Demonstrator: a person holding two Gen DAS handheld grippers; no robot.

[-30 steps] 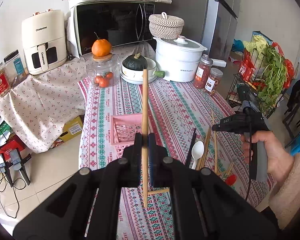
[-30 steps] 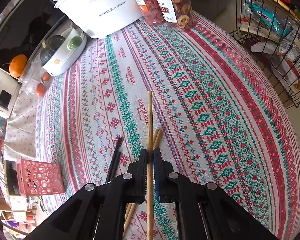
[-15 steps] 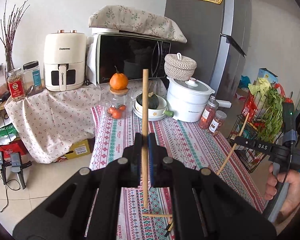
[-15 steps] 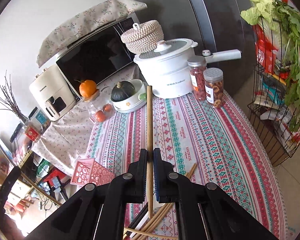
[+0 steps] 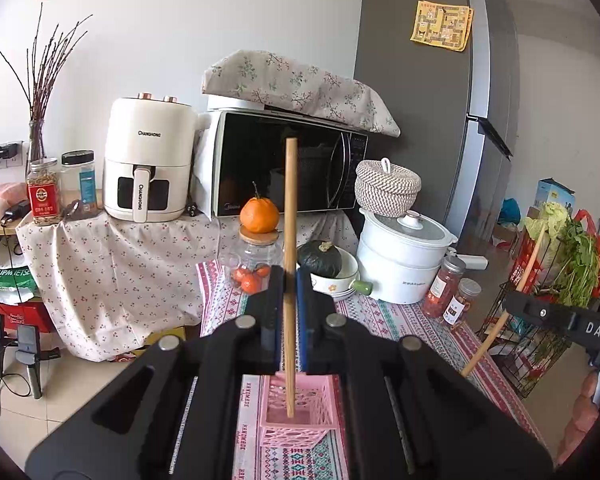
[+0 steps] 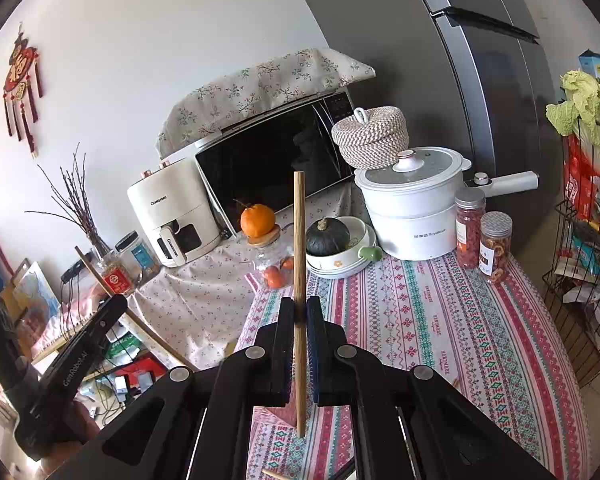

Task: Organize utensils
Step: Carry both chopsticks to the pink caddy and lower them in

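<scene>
My left gripper (image 5: 290,280) is shut on a wooden chopstick (image 5: 290,208) held upright; its lower tip hangs over the open top of the pink lattice basket (image 5: 298,424) on the patterned tablecloth. My right gripper (image 6: 299,312) is shut on a second wooden chopstick (image 6: 299,240), also upright, above the table. A corner of the pink basket (image 6: 274,414) shows just left of its lower end. The right gripper also shows at the right of the left wrist view (image 5: 540,312). The left gripper also shows at the left of the right wrist view (image 6: 100,320).
At the table's far end stand a white pot (image 5: 404,264), two spice jars (image 5: 444,288), a bowl with a dark squash (image 5: 324,264) and a glass jar topped with an orange (image 5: 258,256). A wire rack of vegetables (image 5: 556,292) stands right. A loose chopstick end (image 6: 274,474) lies on the cloth.
Both grippers have risen and tilted up with their chopsticks, from looking down at the table to looking level. The left chopstick now hangs over the pink basket.
</scene>
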